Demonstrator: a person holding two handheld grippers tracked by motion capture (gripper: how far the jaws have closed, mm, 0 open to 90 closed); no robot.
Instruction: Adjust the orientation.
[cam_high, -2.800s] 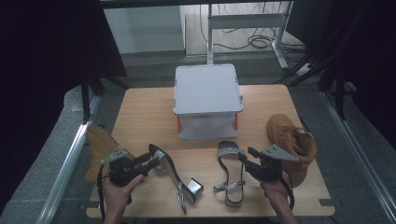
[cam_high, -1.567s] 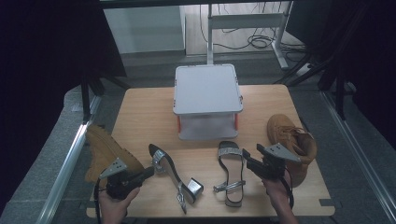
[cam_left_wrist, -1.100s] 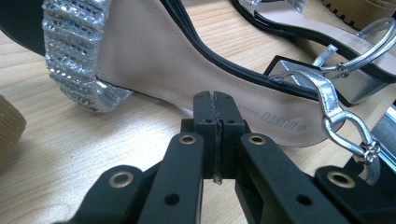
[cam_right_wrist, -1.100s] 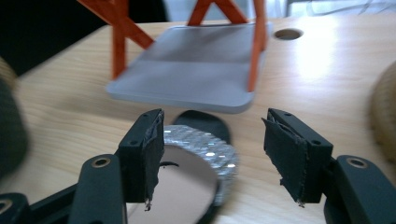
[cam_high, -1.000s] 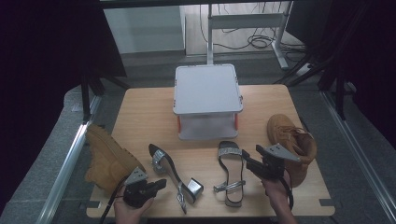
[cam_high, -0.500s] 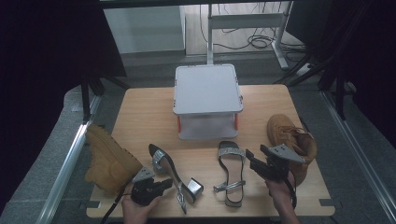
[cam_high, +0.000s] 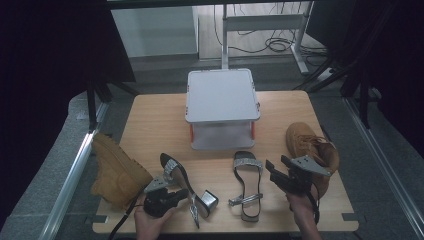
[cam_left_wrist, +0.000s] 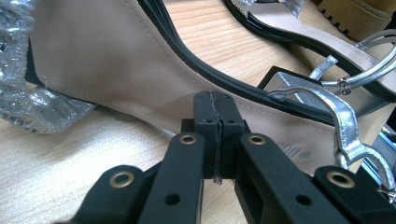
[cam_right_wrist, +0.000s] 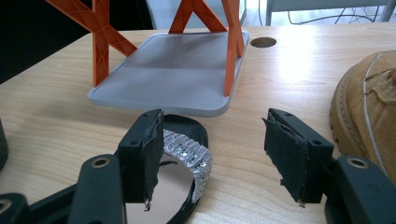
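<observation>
Left claw (cam_high: 182, 194) sits low at the desk's (cam_high: 150, 120) near edge, jaws pressed tight together with nothing between them, tips right up against the side of the left sandal (cam_high: 176, 176); whether they actually touch it is hard to call. That sandal lies tipped on its side, block heel toward the person. Right claw (cam_high: 272, 170) hovers with jaws spread wide, empty, just beside the flat right sandal (cam_high: 247, 187). A tan boot (cam_high: 312, 150) sits behind it, another boot (cam_high: 117, 172) at far left, grey box (cam_high: 221, 95) at centre.
</observation>
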